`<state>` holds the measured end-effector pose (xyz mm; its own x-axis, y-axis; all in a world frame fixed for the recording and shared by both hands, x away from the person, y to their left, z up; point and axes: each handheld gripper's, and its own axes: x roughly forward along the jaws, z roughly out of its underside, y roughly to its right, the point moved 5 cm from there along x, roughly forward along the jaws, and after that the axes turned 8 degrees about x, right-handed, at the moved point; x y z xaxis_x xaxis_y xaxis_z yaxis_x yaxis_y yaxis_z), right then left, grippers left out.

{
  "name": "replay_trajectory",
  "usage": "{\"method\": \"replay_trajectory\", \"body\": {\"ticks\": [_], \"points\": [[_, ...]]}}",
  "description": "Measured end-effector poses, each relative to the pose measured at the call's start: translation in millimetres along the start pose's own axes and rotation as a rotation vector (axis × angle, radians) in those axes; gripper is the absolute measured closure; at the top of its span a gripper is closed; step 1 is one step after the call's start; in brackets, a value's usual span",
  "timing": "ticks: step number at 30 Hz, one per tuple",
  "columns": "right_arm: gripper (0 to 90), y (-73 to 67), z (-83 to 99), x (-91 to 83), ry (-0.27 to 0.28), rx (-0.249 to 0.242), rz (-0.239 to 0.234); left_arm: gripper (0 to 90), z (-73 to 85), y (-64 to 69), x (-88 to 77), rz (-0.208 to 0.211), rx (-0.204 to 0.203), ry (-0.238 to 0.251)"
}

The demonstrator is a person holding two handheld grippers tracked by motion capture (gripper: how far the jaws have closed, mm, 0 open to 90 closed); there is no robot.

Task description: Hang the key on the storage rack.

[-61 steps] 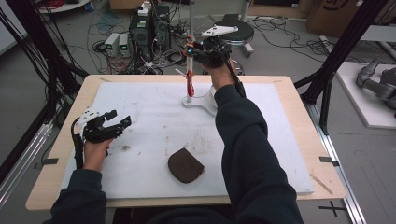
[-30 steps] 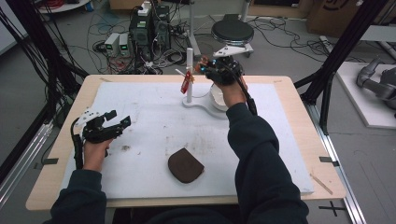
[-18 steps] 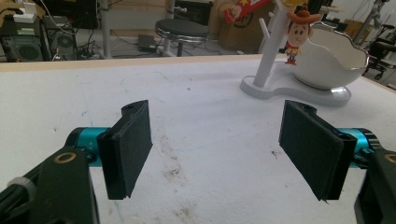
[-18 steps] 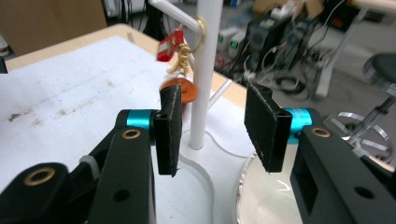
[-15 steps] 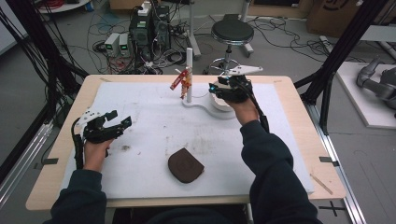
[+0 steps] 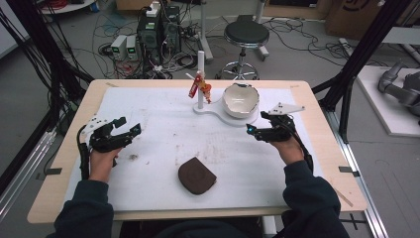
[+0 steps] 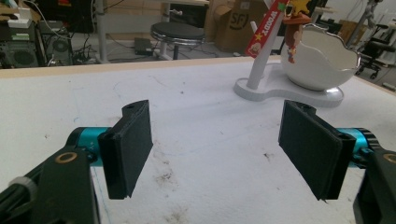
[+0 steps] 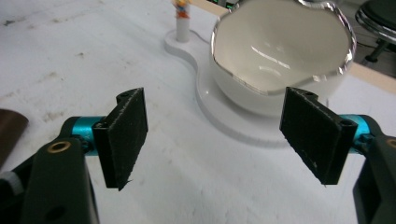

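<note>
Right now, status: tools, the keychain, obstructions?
Left tool open, idle. Right tool open, beside bowl. Keychain hanging on post. Brown pad mid-table, clear of both.

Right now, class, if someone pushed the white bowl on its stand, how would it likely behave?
The bowl looks glossy and hard with a jagged eggshell rim, so it is probably brittle and slippery to grip. It sits on a flat white stand with a tall post, so a push would probably slide the stand rather than tip it.
</note>
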<state>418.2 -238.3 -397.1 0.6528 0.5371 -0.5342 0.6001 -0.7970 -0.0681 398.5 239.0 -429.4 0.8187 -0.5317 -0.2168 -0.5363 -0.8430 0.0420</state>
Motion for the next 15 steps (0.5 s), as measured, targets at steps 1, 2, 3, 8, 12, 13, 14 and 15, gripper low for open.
{"method": "replay_trajectory", "body": {"ticks": [1, 2, 3, 8, 12, 13, 14, 15], "points": [[21.5, 2.4, 5.8, -0.8, -0.005, 0.005, 0.008, 25.5, -0.8, 0.7, -0.4, 0.003, -0.001, 0.003], [21.5, 7.9, 17.2, -0.4, -0.004, 0.025, 0.022, 24.2, -4.0, 2.5, -1.0, 0.010, -0.001, 0.013], [21.5, 11.8, 22.7, 0.6, -0.007, 0.034, 0.036, 23.9, -6.2, 3.8, -1.0, 0.014, -0.003, 0.023], [21.5, 21.7, 31.1, -0.7, -0.015, 0.079, 0.045, 20.8, -13.0, 9.3, -2.1, 0.024, 0.014, 0.043], [21.5, 23.5, 31.8, -3.9, 0.001, 0.079, 0.051, 20.4, -12.8, 12.9, -1.4, 0.036, 0.020, 0.034], [21.5, 23.3, 33.3, -3.8, -0.003, 0.079, 0.050, 20.4, -12.7, 14.9, -0.5, 0.037, 0.024, 0.031], [21.5, 23.1, 34.8, -4.3, -0.009, 0.077, 0.052, 20.3, -12.7, 16.0, 0.3, 0.039, 0.027, 0.031], [21.5, 23.0, 35.8, -4.7, -0.012, 0.071, 0.052, 20.4, -12.5, 17.0, 1.0, 0.043, 0.028, 0.027]]}}
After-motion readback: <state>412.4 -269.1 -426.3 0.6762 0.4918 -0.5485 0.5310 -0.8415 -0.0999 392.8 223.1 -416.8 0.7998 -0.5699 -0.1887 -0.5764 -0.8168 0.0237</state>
